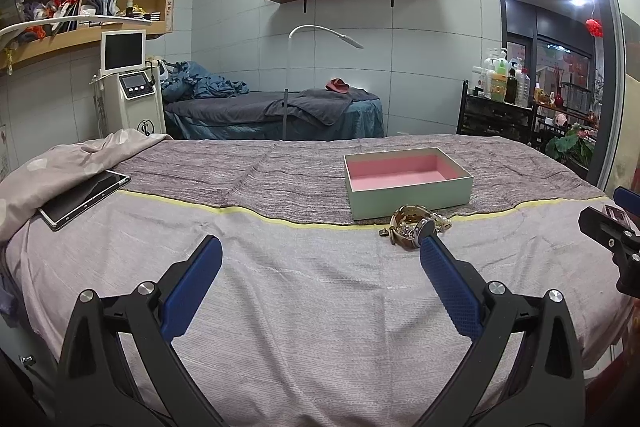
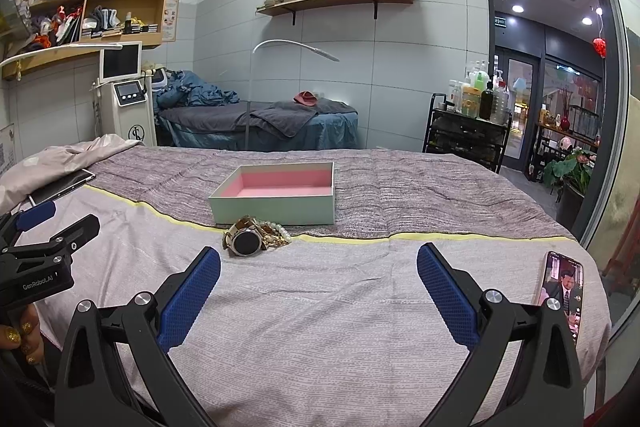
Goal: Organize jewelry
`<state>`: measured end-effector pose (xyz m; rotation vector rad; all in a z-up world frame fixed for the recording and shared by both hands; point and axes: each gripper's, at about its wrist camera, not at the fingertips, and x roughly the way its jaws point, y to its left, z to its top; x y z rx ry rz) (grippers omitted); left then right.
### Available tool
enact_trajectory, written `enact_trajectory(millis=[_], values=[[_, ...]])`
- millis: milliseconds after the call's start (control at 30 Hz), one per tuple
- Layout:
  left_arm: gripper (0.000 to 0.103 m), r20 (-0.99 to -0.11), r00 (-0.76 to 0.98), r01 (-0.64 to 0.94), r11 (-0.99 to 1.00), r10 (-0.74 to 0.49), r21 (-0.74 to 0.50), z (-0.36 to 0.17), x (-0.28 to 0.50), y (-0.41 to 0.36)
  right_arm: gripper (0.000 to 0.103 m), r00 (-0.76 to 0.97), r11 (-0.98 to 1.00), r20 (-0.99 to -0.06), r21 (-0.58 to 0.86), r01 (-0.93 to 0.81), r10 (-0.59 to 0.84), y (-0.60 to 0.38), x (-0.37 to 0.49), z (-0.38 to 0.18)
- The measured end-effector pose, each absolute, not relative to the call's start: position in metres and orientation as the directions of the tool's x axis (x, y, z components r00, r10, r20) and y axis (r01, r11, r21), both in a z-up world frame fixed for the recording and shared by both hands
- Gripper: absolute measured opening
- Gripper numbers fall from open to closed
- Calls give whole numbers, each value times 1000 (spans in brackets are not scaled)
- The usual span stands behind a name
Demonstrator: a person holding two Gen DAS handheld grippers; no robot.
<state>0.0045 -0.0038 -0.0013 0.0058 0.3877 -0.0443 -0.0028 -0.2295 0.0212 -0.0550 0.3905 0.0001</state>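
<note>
The task is at its start. The box [image 2: 276,193], pale green outside with a pink lining, sits open on the darker blanket toward the far side of the bed [image 2: 320,307] and holds nothing visible. All the jewelry [image 2: 256,233] lies in one tangled pile on the cover just in front of the box's near wall: a watch [image 2: 245,242] with a dark round face, a gold chain and a string of pearls [image 2: 280,229] (individual pieces are hard to separate in the heap). Everything is left to move.

From left to right along the bed: a tablet [image 1: 84,199] rests on a crumpled sheet at the left edge. The left gripper [image 1: 320,255] hovers over the near part of the cover, fingers spread wide, gripping nothing. The pile lies just beyond its right finger [image 1: 440,267]. The right gripper [image 2: 318,263] is likewise wide open and empty, with the pile just ahead of its left finger. A phone [image 2: 562,291] with a lit screen lies near the right edge.

Nothing stands between either gripper and the pile. The tangle is judged the main difficulty: lifting one piece may drag the others.
</note>
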Motion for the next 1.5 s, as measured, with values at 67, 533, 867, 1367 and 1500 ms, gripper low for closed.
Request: enact_trajectory(millis=[67, 533, 867, 1367, 1500], values=[[98, -378, 925, 42, 999, -39, -1, -1, 5, -4, 97, 925, 999, -380, -53, -11, -10, -230, -3, 21], [98, -377, 926, 39, 999, -36, -2, -2, 5, -4, 97, 924, 999, -383, -54, -11, -11, -230, -2, 20], [98, -385, 922, 38, 999, -36, -3, -4, 6, -4, 97, 920, 999, -391, -53, -12, -9, -227, 1, 15], [98, -423, 903, 74, 997, -75, -18, -9, 13, -4, 97, 912, 997, -410, -69, -18, -12, -227, 7, 11], [98, -456, 885, 109, 994, -93, 7, -17, 21, -11, 97, 891, 999, -453, -29, -37, 20, -233, 19, 5]])
